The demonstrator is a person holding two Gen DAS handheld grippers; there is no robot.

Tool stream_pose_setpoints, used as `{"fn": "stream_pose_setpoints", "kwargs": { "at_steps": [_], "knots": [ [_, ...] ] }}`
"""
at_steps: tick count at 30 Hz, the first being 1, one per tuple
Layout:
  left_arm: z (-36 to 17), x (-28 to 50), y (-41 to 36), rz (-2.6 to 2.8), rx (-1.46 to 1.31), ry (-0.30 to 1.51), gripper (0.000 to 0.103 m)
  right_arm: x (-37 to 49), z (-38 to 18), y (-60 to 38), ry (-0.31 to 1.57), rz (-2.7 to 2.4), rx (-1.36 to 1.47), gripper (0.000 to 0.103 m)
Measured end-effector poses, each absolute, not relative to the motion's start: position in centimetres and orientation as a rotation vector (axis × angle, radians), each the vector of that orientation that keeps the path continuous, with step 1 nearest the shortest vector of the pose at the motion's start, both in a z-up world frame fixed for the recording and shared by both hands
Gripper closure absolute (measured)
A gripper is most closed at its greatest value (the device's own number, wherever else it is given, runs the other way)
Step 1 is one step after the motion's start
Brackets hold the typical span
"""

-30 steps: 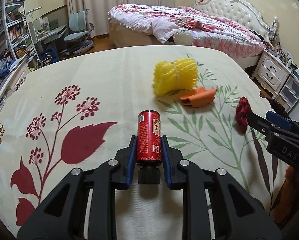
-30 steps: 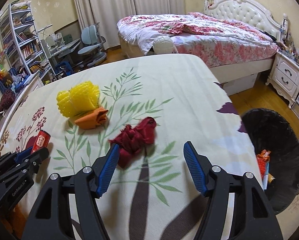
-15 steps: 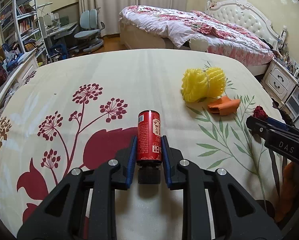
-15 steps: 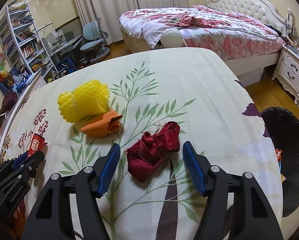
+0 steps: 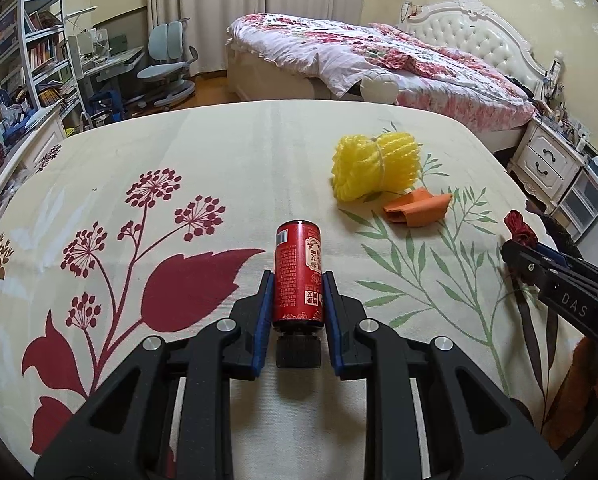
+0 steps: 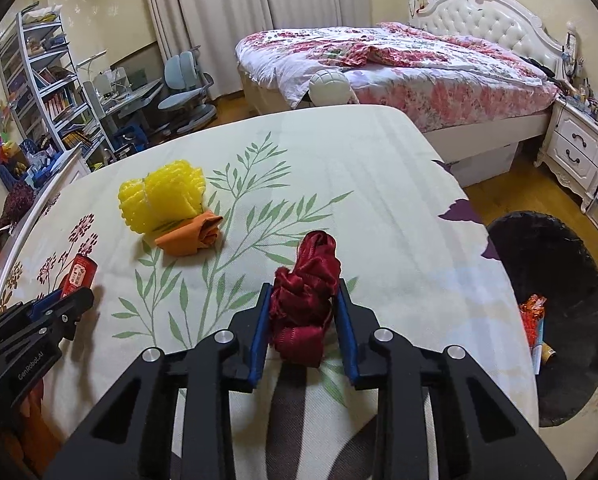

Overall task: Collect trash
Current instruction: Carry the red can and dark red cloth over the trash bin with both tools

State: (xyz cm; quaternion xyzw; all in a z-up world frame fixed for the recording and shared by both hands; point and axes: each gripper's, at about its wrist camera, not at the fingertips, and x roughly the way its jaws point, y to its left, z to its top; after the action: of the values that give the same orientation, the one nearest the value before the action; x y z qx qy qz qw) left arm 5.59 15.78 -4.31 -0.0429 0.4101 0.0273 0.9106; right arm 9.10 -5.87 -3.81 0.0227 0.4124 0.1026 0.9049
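Observation:
My left gripper (image 5: 298,280) is shut on a red can (image 5: 298,271), held above the flowered tablecloth (image 5: 219,152). My right gripper (image 6: 303,292) is closing its jaws around a crumpled dark red cloth (image 6: 307,280), and the blue pads press its sides. A yellow foam net (image 5: 375,166) and an orange scrap (image 5: 417,212) lie on the cloth between the two grippers. In the right wrist view, the yellow foam net (image 6: 161,200) and orange scrap (image 6: 191,236) sit at the left, with the left gripper (image 6: 65,294) and its can (image 6: 79,274) at the left edge.
A black trash bin (image 6: 559,264) with some wrappers inside stands on the floor right of the table edge. Behind are a bed (image 5: 379,56), a white nightstand (image 5: 551,160), desk chairs (image 5: 167,64) and a bookshelf (image 5: 39,48).
The right gripper slid forward over the dark red cloth and its jaws closed from wide apart onto it. The left gripper kept the can, swinging its view only slightly.

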Motion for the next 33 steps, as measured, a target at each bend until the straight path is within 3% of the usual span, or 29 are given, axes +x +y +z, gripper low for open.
{"fn": "stream_pose_setpoints", "kwargs": {
  "at_steps": [16, 33],
  "knots": [
    [-2.5, 6.8, 4.3, -0.184, -0.011, 0.770, 0.080, 5.8, -1.3, -15.6, 0.742, -0.002, 0.006, 0.072],
    [-3.0, 11.2, -9.3, -0.382, 0.099, 0.738, 0.080, 7.4, -3.5, -24.0, 0.742, -0.178, 0.110, 0.072]
  ]
}}
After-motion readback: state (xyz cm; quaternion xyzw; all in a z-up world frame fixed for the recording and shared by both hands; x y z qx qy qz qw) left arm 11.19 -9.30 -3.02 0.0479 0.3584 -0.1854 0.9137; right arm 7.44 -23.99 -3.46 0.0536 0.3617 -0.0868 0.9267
